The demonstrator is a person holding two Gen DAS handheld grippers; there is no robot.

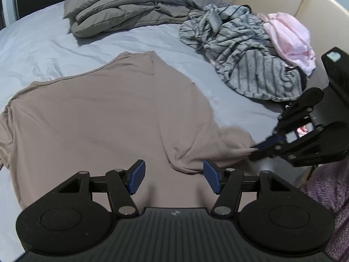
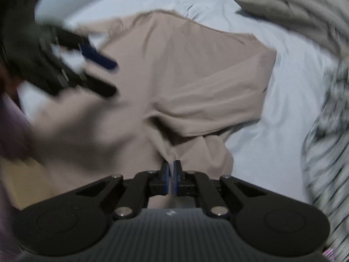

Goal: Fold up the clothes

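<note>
Beige cotton t-shirt (image 1: pixel 98 113) lies flat mid-bed on pale blue sheet (image 1: pixel 43 43), neckline toward the grey pillow (image 1: pixel 122 6), long axis head-to-foot. Right gripper (image 2: pixel 171 170) clamped on its right hem corner; left gripper (image 1: pixel 173 174) jaws apart over the hem, holding nothing. Pinch left corner level with right, lift both evenly

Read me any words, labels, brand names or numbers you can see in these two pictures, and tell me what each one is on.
No words or numbers can be read anywhere.
Left gripper: a small pale emblem on its ribbed body, no letters.
Right gripper: the same kind of mark, blurred.
Beige t-shirt, striped grey garment, pink garment: no print or tag visible.
</note>
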